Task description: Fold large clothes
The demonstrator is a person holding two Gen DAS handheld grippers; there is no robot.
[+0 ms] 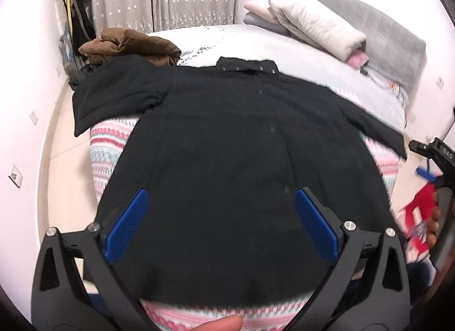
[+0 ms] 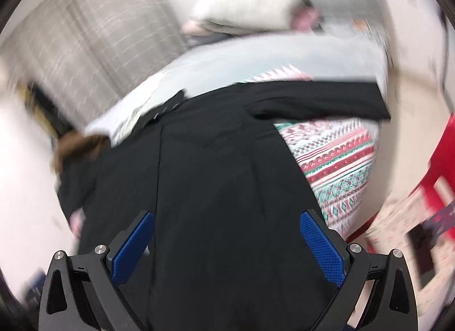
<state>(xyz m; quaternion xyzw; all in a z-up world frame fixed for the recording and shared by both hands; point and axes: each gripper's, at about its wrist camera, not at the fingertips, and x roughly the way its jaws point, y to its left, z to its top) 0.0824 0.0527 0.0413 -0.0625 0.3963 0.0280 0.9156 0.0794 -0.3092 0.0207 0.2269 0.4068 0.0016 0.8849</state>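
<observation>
Where the black coat (image 1: 227, 137) lies spread flat on the patterned blanket (image 1: 108, 154), we hold left gripper (image 1: 221, 222) and right gripper (image 2: 227, 242) above its hem, fingers wide, empty.

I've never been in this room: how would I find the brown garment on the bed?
Start at the bed, then the black coat spread flat across it. By the coat's sleeve on the curtain side lies the brown garment, the only bunched-up brown heap there.
</observation>
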